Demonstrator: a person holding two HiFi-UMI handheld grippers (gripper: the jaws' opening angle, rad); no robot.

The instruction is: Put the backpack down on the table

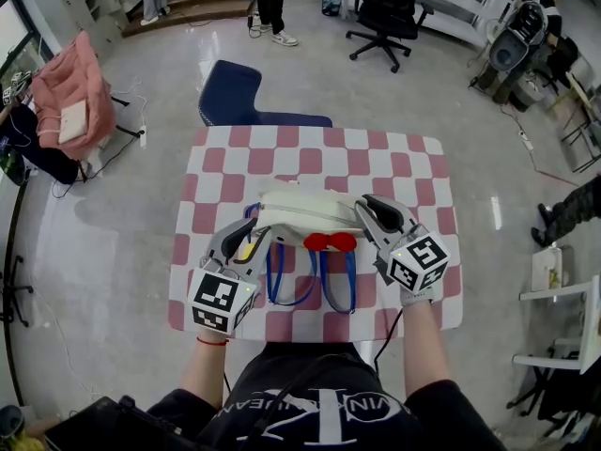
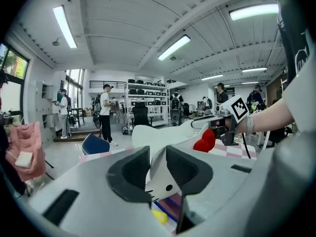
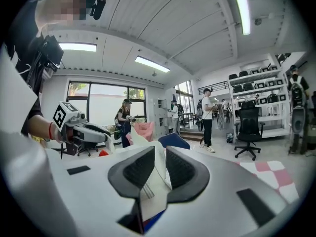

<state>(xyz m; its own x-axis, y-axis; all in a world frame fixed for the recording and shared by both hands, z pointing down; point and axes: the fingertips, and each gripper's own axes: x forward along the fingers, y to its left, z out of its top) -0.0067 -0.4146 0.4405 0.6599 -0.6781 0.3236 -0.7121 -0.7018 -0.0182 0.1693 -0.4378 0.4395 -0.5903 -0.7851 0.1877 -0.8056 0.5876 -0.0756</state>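
Left gripper [image 1: 248, 237] & right gripper [image 1: 369, 207] both pinch backpack [image 1: 305, 216] edges over table [image 1: 310, 153] centre. Thin fabric may slip (straps [image 1: 280, 287] dangling), so a lopsided drop.

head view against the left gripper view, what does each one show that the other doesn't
Only the head view: the whole top of the checked table and the marker cube on the left claw. Only the left gripper view: the ceiling lights, the shelves, and the face print on the white fabric pinched between the left claw's jaws. Both: the white backpack, its red bow, the right claw and the blue chair.
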